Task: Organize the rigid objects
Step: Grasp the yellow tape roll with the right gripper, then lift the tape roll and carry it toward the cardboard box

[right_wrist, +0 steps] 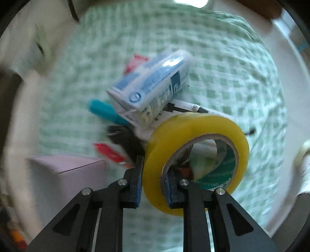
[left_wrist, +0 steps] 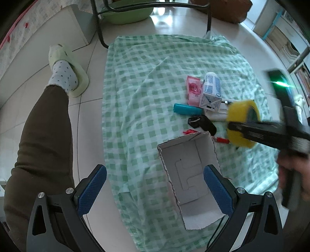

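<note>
My right gripper point(right_wrist: 154, 182) is shut on a yellow tape roll point(right_wrist: 195, 162), one finger outside the ring and one through its hole, holding it above the checked cloth. In the left wrist view the tape roll point(left_wrist: 242, 124) hangs to the right of the open white cardboard box point(left_wrist: 190, 174). My left gripper point(left_wrist: 155, 192) stands open over the near end of the box, holding nothing. On the cloth beyond lie a blue-and-white carton point(left_wrist: 212, 91), a teal tube point(left_wrist: 187, 110), a pink packet point(left_wrist: 192, 91), a black key fob point(left_wrist: 203, 123) and a red item point(left_wrist: 220, 139).
The green-checked cloth point(left_wrist: 145, 81) covers a low surface on a tiled floor. A person's leg and slippered foot point(left_wrist: 65, 73) are at the left. A black chair frame point(left_wrist: 100, 29) and a green basin point(left_wrist: 126, 15) stand behind.
</note>
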